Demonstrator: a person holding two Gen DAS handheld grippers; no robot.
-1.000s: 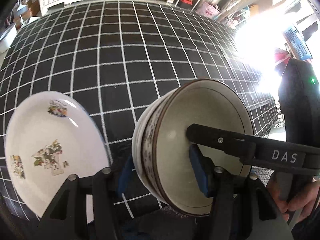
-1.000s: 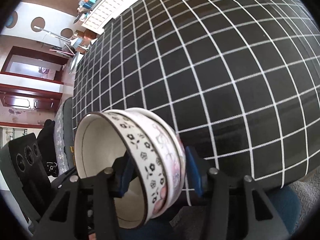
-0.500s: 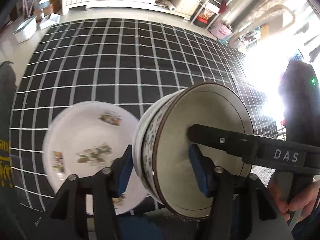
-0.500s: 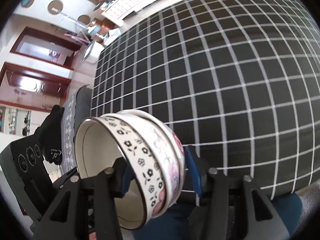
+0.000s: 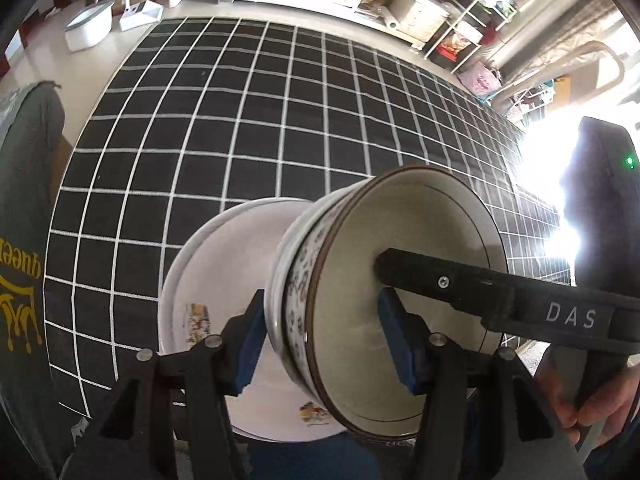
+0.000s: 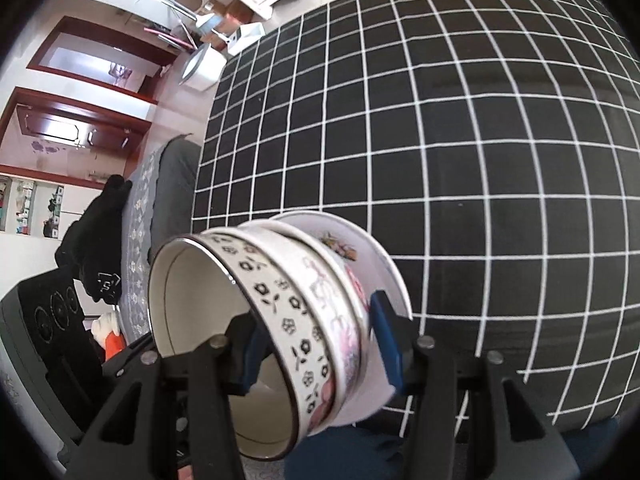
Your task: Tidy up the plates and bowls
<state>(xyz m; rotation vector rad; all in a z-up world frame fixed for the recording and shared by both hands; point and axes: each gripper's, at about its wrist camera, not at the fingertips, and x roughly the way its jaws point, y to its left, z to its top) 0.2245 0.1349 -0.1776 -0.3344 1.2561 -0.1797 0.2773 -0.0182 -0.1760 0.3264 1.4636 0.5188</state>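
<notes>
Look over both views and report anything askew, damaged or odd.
The stacked bowls are held on their side rather than upright, clamped between the left gripper and right gripper above the decorated plate on the checked tablecloth. No chips, cracks or spills show.

We read "DAS" in pale letters on the right gripper (image 5: 384,270) — its black finger. A dark cloth (image 5: 24,240) at the left edge bore yellow, upside-down lettering — "quee", cut off.

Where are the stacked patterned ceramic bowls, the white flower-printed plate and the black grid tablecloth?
Stacked patterned ceramic bowls (image 6: 280,320): right wrist view, outer wall.
White flower-printed plate (image 5: 208,280): left wrist view, inner face.
Black grid tablecloth (image 5: 260,120): left wrist view, bare middle.
</notes>
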